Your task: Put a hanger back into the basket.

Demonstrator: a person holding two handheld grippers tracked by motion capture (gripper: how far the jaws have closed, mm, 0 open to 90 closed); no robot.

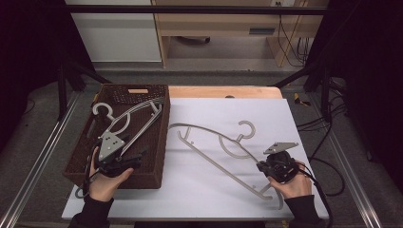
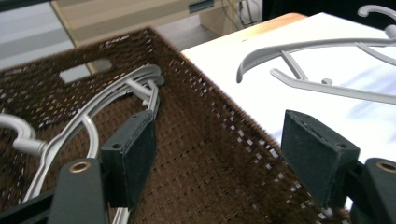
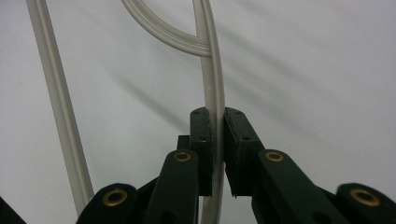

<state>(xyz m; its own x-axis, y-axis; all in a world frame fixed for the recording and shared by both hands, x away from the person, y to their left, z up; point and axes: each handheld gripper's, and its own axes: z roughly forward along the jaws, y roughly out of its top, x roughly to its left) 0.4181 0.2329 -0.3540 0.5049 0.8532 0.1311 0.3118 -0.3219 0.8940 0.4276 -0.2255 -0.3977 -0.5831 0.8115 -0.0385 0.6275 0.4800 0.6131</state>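
High view, basket (image 1: 157, 135): holds one hanger; my next goes beside it.
Left gripper (image 1: 127, 162): jaws wide, empty, over the basket.
Right gripper (image 3: 217, 154): I pinch the grey hanger (image 1: 209, 156) on the white board; lift level.

A wooden bench (image 1: 223, 91) carries a large white rectangular board (image 1: 209, 190) that covers nearly all of its top, leaving 1 strip of bare wood along the far edge. Behind the bench stands a light wooden cabinet (image 1: 214, 23) with 1 open space beneath it, and beside that, to the left, a white panel (image 1: 114, 38). Black cables (image 1: 290, 42) hang at the cabinet's right end. Grey carpeted floor (image 1: 43, 142) surrounds the bench, with 2 metal rails (image 1: 33, 175) running along its left and right sides. A black frame bar (image 1: 190, 9) crosses the top.
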